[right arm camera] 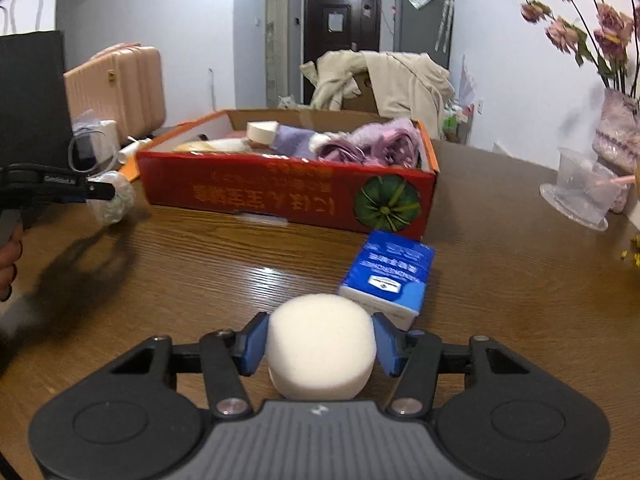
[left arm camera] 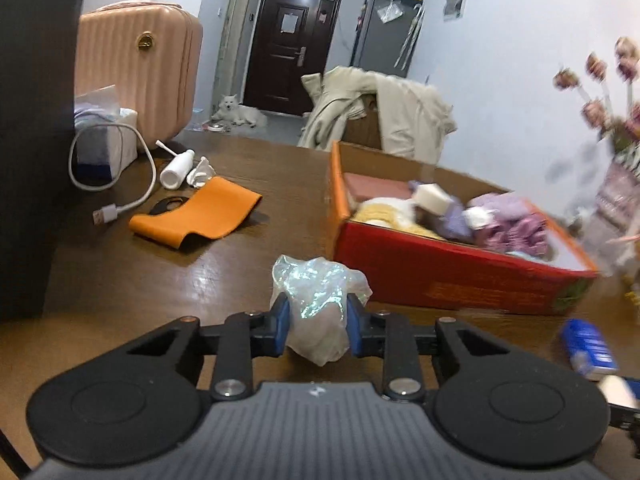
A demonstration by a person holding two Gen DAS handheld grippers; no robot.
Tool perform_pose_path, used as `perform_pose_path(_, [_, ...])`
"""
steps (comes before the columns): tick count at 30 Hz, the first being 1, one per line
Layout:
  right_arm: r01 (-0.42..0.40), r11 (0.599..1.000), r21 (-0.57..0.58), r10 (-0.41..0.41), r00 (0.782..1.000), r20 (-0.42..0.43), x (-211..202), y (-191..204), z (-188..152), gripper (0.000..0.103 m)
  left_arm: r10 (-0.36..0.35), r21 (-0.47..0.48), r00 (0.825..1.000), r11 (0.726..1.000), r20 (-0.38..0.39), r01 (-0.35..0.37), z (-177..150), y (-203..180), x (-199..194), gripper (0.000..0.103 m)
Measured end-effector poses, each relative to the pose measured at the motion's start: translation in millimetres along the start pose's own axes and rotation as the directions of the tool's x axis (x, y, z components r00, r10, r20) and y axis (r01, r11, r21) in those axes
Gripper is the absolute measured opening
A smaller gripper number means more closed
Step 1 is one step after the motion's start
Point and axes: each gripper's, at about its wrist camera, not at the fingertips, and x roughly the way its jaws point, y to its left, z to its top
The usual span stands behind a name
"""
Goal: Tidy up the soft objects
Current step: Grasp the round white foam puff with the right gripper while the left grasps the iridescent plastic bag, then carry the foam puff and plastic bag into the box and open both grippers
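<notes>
The left gripper (left arm camera: 316,322) is pinching a crumpled clear plastic bag (left arm camera: 320,296) between its blue pads, jaws drawn narrow, just above the wooden table (left arm camera: 200,272). The right gripper (right arm camera: 320,338) is closing about half-wide on a round white sponge (right arm camera: 322,344), its pads touching both flanks. At twelve o'clock from the sponge the red cardboard box (right arm camera: 280,196) is sitting open, holding purple knitwear (right arm camera: 372,142), a lilac cloth (right arm camera: 290,140), a pale sponge block (right arm camera: 262,132) and something yellow. A blue tissue pack (right arm camera: 390,276) is lying at one o'clock, just beside the box. Bare tabletop is stretching toward nine o'clock; an orange cloth (left arm camera: 200,214) is lying at ten o'clock of the bag.
</notes>
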Motion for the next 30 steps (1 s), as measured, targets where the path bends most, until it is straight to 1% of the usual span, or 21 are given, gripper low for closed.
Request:
perform_pose_path(2, [-0.009,1.000,-0.017,0.009,1.000,0.013,-12,6,-2,0.054,-0.027,0.013,1.000,1.000,0.000,0.027,-9,-6,-18,0.029])
perform_pose_path(5, [-0.015,1.000,-0.027,0.016,0.999,0.030,-29,9,-5,0.054,-0.044,0.033,0.999,0.998,-0.005,0.044,-20,-15,-42,0.029])
perform_pose_path(10, [-0.042,0.999,-0.033,0.045,0.995,0.084,-64,10,-14,0.054,-0.109,0.040,0.993,0.993,0.037,0.107,-31,-35,-85,0.029])
perform_pose_path(14, [-0.069,0.997,-0.034,0.072,0.991,0.116,-83,7,-18,0.054,-0.114,0.061,0.992,0.992,0.058,0.111,-32,-53,-102,0.029])
perform_pose_path(18, [-0.095,0.995,-0.021,0.097,0.986,0.135,-88,-1,-17,0.054,-0.130,0.090,0.990,0.988,0.061,0.124,-23,-65,-102,0.030])
perform_pose_path(21, [-0.101,0.993,-0.062,0.109,0.983,0.151,-81,-3,-1,0.054,-0.149,0.150,0.985,0.979,0.088,0.135,0,-77,-90,0.030])
perform_pose_path(23, [-0.106,0.988,-0.110,0.123,0.979,0.165,-73,-2,18,0.054,-0.181,0.181,0.979,0.970,0.090,0.163,23,-85,-72,0.030])
perform_pose_path(24, [-0.109,0.985,-0.131,0.131,0.975,0.177,-68,-1,30,0.054,-0.202,0.190,0.976,0.964,0.079,0.184,37,-88,-59,0.031])
perform_pose_path(26, [-0.115,0.980,-0.165,0.147,0.969,0.197,-53,-1,56,0.054,-0.234,0.179,0.972,0.958,0.032,0.225,63,-94,-23,0.031])
perform_pose_path(28, [-0.124,0.976,-0.181,0.161,0.966,0.204,-26,-4,88,0.055,-0.228,0.172,0.974,0.959,-0.015,0.227,84,-100,15,0.036])
perform_pose_path(30, [-0.128,0.971,-0.200,0.164,0.971,0.174,10,-4,119,0.055,-0.203,0.192,0.977,0.958,-0.062,0.211,102,-107,56,0.036])
